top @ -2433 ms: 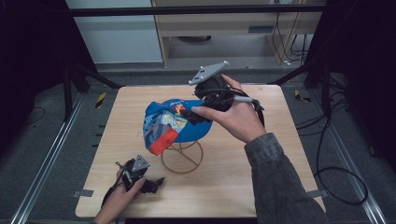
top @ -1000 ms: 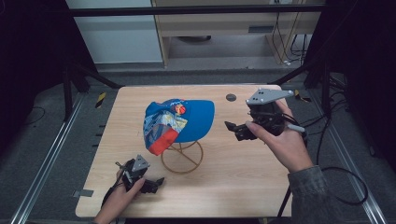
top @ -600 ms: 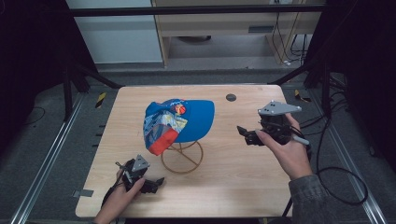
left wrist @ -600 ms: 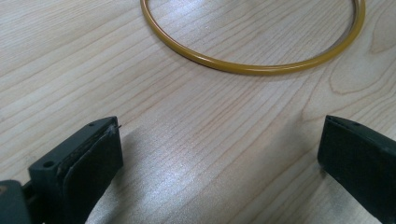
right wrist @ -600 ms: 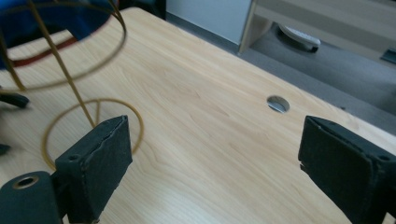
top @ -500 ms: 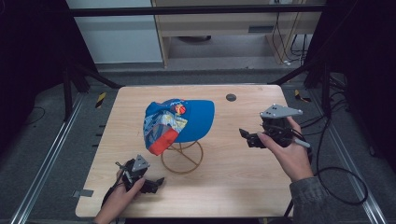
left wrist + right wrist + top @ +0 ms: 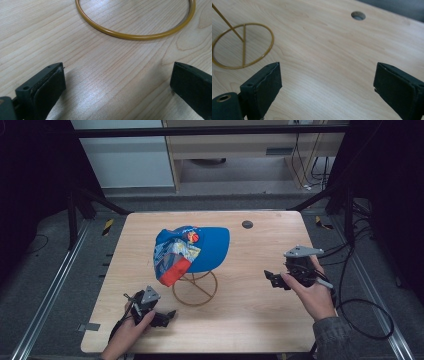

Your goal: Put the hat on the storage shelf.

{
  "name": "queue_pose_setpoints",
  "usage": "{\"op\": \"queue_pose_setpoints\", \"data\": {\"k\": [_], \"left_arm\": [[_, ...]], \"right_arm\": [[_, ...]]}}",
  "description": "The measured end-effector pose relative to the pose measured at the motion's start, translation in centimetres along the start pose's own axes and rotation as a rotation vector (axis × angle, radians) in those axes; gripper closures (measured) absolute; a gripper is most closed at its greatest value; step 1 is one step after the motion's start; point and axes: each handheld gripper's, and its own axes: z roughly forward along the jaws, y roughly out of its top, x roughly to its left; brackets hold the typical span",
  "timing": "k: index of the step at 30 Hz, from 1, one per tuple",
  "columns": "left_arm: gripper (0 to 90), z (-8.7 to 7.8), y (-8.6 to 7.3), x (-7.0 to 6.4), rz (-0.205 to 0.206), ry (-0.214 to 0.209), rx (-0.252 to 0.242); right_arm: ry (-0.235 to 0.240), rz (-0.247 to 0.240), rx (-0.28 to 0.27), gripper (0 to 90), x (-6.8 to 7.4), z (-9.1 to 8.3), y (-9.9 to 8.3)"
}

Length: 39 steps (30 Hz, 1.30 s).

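A blue baseball cap [image 7: 197,251] sits on a gold wire stand [image 7: 195,288] at the wooden table's [image 7: 250,320] centre, with the left gripper [image 7: 162,316] at seven o'clock and the right gripper [image 7: 274,279] at three o'clock, both jaws wide apart and empty.

High view overhead; claw views near, sharing stand ring [image 7: 135,37].

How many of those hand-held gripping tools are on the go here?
2. The left gripper rests low at the table's near-left corner, beside the gold stand that carries the blue cap. The right gripper is held over the table's right side. Both are open, holding nothing.
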Motion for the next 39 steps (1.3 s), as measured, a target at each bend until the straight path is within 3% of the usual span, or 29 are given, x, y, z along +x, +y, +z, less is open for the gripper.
{"op": "queue_pose_setpoints", "data": {"k": [6,25,39], "left_arm": [[0.0,0.0,0.0,0.0,0.0,0.0,0.0],[0.0,0.0,0.0,0.0,0.0,0.0,0.0],[0.0,0.0,0.0,0.0,0.0,0.0,0.0]], "right_arm": [[-0.006,0.017,0.057,9.0,-0.4,1.6,-1.8],[0.014,0.076,0.106,10.3,0.0,3.8,-6.8],[0.023,0.108,0.086,10.2,0.8,5.1,-8.8]]}}
